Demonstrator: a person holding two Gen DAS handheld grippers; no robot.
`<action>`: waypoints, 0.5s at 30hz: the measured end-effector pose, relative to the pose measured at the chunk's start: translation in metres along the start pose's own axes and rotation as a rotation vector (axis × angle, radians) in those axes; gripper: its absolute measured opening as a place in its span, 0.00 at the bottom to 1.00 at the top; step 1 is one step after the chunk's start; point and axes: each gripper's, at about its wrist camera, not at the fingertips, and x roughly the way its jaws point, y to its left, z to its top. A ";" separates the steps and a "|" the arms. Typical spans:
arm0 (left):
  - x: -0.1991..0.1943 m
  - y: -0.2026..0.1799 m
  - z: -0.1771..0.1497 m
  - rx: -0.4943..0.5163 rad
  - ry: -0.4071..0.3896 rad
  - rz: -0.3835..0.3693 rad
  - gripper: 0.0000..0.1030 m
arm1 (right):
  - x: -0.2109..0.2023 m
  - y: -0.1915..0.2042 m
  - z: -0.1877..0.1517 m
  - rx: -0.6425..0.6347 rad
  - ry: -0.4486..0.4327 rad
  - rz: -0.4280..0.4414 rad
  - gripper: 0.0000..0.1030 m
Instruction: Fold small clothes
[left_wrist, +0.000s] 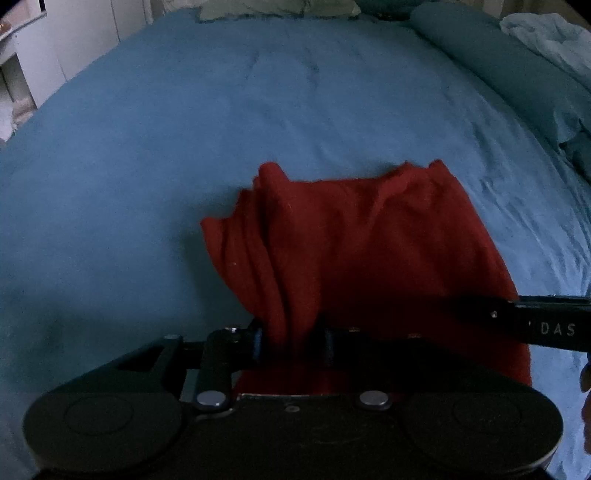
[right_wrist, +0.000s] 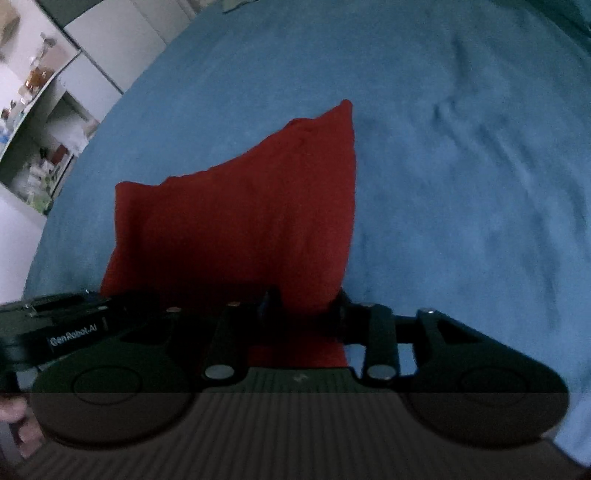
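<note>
A small red garment (left_wrist: 369, 240) hangs between the two grippers above a blue bedspread (left_wrist: 184, 129). My left gripper (left_wrist: 293, 345) is shut on its near left edge; bunched folds rise from the jaws. My right gripper (right_wrist: 304, 306) is shut on the garment's (right_wrist: 240, 221) near right edge. The right gripper's body (left_wrist: 546, 325) shows at the right edge of the left wrist view, and the left gripper's body (right_wrist: 55, 325) at the left edge of the right wrist view. The garment's lower part droops toward the bed.
The bedspread (right_wrist: 461, 166) fills both views. A rolled teal blanket (left_wrist: 498, 62) and a pale bundle of cloth (left_wrist: 554, 37) lie at the far right. Pillows (left_wrist: 277, 9) lie at the head. White shelves (right_wrist: 40, 110) with small items stand left of the bed.
</note>
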 end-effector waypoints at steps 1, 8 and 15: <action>-0.004 0.000 -0.004 0.004 -0.007 0.016 0.55 | 0.000 0.005 0.004 -0.022 0.008 -0.002 0.61; -0.027 0.031 -0.008 -0.009 -0.064 0.087 0.85 | -0.043 0.009 0.010 -0.125 -0.075 -0.006 0.94; 0.008 0.045 -0.028 0.051 -0.092 0.056 0.88 | -0.035 -0.003 -0.008 -0.153 -0.133 -0.094 0.94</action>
